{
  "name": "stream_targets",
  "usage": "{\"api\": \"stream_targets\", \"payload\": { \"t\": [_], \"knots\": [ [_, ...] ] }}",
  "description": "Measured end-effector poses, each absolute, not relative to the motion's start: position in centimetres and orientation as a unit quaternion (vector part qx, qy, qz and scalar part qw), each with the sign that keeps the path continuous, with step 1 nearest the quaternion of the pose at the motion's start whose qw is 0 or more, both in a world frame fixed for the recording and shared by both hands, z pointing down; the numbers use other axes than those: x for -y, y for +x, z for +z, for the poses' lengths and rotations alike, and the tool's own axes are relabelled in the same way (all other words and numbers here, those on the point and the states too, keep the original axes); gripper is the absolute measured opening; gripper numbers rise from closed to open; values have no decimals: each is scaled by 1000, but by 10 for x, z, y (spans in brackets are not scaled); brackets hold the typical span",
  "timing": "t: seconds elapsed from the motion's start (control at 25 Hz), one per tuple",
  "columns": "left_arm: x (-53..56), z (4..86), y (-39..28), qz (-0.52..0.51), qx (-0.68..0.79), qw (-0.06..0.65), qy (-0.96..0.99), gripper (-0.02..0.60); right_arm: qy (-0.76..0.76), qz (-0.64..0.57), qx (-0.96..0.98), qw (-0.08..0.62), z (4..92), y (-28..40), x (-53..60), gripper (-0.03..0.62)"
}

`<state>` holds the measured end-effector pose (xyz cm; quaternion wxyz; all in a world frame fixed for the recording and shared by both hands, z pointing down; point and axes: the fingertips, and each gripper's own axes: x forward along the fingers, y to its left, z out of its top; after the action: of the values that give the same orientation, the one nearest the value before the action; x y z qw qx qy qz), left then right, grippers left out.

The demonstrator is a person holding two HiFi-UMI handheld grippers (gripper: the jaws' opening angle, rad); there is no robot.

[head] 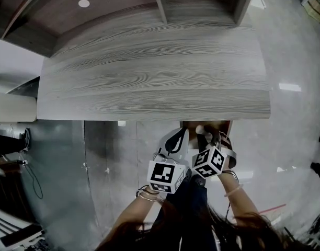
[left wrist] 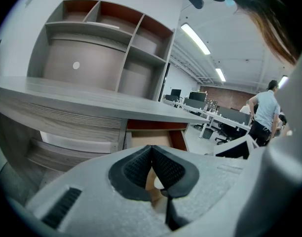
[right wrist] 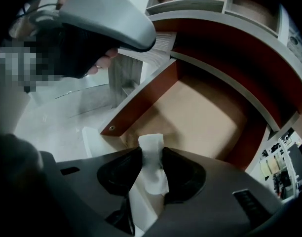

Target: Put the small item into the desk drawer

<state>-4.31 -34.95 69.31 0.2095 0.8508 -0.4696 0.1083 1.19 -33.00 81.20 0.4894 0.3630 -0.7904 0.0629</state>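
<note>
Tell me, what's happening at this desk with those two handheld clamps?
A person at a grey wooden desk holds a gripper in each hand. The right gripper has its jaws closed on a small white piece, which looks like folded paper or tissue, and holds it over the open drawer under the desk top. The piece is not yet in the drawer. The left gripper is beside it, jaws together with nothing in them.

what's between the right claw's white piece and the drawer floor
Nothing; the right gripper view shows the white piece over a bare tan drawer floor.
</note>
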Motion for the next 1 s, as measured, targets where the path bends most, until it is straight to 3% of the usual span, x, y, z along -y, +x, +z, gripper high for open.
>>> {"api": "stream_targets", "payload": {
  "t": [1.0],
  "knots": [
    [344,712,-48,119,478,230,839,15,358,66,781,507,832,10,329,126]
  ]
}}
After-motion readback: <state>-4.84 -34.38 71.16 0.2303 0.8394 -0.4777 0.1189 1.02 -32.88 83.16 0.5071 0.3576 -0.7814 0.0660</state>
